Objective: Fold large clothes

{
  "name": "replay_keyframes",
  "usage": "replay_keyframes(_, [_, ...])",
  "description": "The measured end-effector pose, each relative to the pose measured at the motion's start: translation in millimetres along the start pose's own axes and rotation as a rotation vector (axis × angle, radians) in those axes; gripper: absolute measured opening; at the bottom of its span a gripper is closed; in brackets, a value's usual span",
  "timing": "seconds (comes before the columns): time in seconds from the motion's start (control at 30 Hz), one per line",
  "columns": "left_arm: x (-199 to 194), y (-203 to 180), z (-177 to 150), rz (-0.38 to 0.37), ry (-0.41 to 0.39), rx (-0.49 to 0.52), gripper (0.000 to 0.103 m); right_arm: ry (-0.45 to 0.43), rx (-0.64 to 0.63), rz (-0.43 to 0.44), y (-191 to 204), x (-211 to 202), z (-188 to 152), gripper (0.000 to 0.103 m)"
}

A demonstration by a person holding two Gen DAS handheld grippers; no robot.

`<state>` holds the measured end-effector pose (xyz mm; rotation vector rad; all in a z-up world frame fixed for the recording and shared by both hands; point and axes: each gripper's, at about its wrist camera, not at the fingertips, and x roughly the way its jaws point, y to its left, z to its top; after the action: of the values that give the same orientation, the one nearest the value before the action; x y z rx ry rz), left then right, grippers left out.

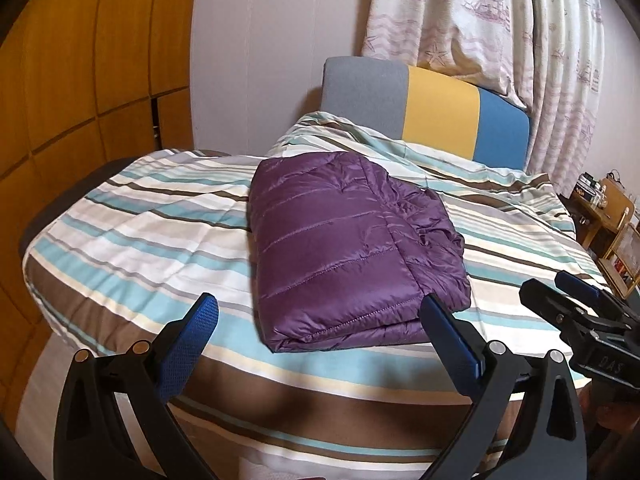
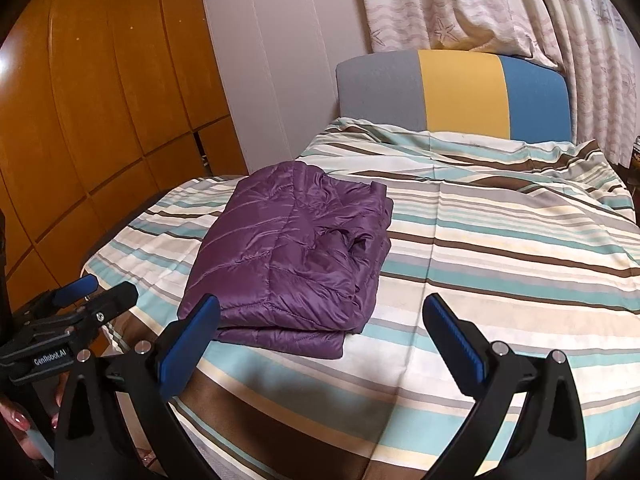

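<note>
While both my tools hang at the foot of the striped bed (image 1: 132,224), my left gripper (image 1: 320,320) gapes wide with nothing between its fingers; the folded purple jacket (image 1: 344,248) lies just ahead, its near edge between the tips. My right gripper (image 2: 320,320) is equally spread and empty, the jacket ahead beyond its left finger (image 2: 192,340).

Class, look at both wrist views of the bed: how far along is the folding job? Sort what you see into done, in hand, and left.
Done: the purple puffer jacket lies folded into a compact rectangle on the striped duvet, layers stacked at its near edge. In hand: nothing; the left claw and the right claw are both open and clear of the jacket. Left: no other garment shows; perhaps tidying the bunched side.
</note>
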<state>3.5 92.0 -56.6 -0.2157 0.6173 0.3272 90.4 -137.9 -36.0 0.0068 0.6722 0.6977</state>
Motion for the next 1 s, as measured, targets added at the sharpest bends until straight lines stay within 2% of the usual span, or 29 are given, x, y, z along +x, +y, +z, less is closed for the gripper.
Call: replay_keyframes(1.0, [3.5,-2.2,-4.9,-0.037,0.021,-0.018,0.100,-0.002,0.016,-0.009,-4.6,-1.7,-1.4,0.101])
